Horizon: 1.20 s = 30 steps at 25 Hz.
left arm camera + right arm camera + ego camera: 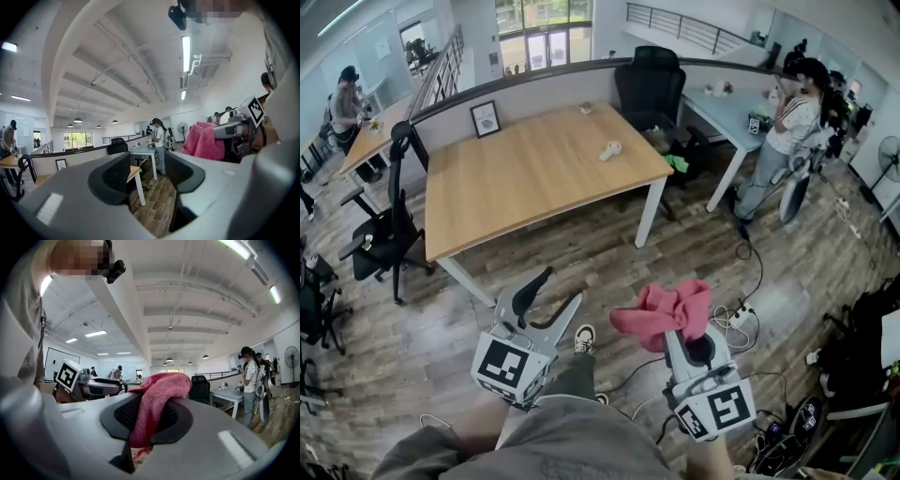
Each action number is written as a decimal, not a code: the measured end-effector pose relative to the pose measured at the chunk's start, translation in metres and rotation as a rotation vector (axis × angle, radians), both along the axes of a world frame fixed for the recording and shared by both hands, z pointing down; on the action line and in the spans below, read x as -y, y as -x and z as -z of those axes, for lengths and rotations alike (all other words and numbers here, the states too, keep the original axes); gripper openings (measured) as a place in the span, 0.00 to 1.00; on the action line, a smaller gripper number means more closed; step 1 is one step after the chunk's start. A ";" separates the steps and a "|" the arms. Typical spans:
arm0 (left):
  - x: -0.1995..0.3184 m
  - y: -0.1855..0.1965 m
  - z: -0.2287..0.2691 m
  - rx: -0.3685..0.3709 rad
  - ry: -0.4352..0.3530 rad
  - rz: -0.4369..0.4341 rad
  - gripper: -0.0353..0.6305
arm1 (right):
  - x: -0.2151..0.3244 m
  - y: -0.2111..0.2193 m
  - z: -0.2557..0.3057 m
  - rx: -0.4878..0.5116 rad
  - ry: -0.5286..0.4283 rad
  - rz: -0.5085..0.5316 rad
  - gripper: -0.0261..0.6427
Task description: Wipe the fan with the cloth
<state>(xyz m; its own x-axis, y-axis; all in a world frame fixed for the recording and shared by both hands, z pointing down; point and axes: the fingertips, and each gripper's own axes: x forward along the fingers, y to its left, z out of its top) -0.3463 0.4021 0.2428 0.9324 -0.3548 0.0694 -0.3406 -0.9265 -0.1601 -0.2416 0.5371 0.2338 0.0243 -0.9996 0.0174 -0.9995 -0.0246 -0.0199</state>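
My right gripper (677,328) is shut on a pink cloth (666,311), which bunches up over its jaws; the right gripper view shows the cloth (161,390) pinched between the pads and draped over the top. My left gripper (561,289) is open with nothing between its jaws, and through the gap (147,173) I see only floor. In the left gripper view the cloth (201,140) shows at the right. A standing fan (889,150) is far off at the right edge; it is small in both gripper views (183,126) (291,354).
A wooden table (516,178) stands ahead with a picture frame (485,118) and a small white object (610,150) on it. Black chairs (389,225) stand around it. A person (783,131) stands at the right. Cables and a power strip (739,317) lie on the floor.
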 end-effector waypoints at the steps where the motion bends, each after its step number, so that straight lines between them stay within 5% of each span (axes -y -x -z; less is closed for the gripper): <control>1: 0.003 -0.003 -0.001 0.000 0.001 -0.003 0.40 | 0.003 -0.003 -0.002 0.001 0.005 -0.001 0.12; 14: 0.076 -0.070 -0.009 0.027 0.030 -0.040 0.40 | 0.080 -0.066 -0.011 0.022 0.050 -0.014 0.12; 30: 0.270 -0.177 -0.003 0.074 0.033 -0.100 0.40 | 0.278 -0.171 -0.002 0.032 0.088 -0.063 0.12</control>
